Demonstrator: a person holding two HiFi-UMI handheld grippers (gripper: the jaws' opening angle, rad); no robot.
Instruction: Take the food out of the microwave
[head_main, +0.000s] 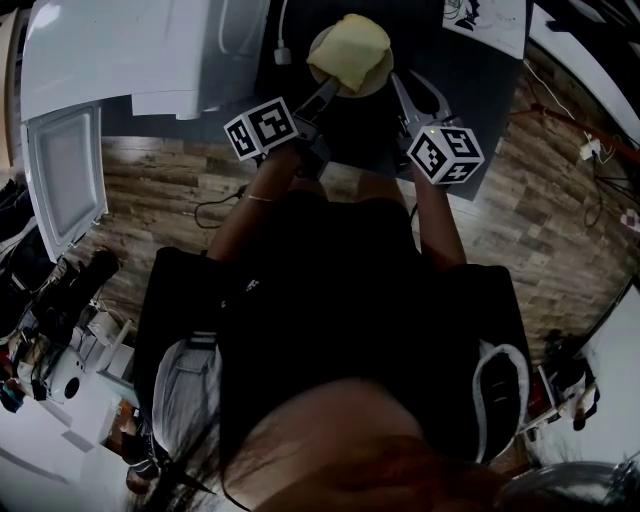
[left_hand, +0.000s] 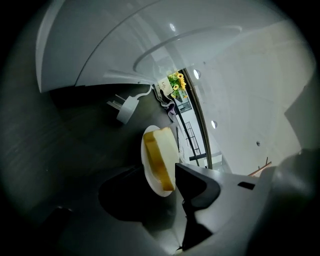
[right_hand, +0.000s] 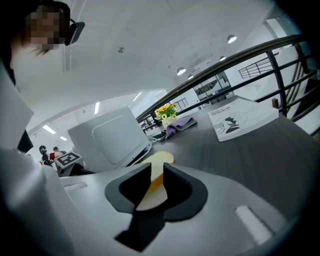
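Observation:
A white plate (head_main: 378, 80) with a thick yellow slice of food (head_main: 350, 48) is over the dark table (head_main: 480, 90), outside the microwave (head_main: 130, 50). My right gripper (head_main: 402, 88) reaches to the plate's right side. In the right gripper view its jaws (right_hand: 156, 181) are shut on the plate's rim (right_hand: 150, 197). My left gripper (head_main: 322, 98) is at the plate's left side and stands open. In the left gripper view one fingertip (left_hand: 197, 187) shows just beside the plate (left_hand: 152, 175) and the food (left_hand: 160, 155), not pressing on them. I cannot tell whether the plate rests on the table.
The white microwave stands at the table's back left with its door (head_main: 65, 175) swung open over the wooden floor. A white plug (left_hand: 125, 110) lies near the plate. A printed sheet (right_hand: 240, 117), a purple cloth (right_hand: 180, 125) and yellow flowers (right_hand: 165, 111) lie further back.

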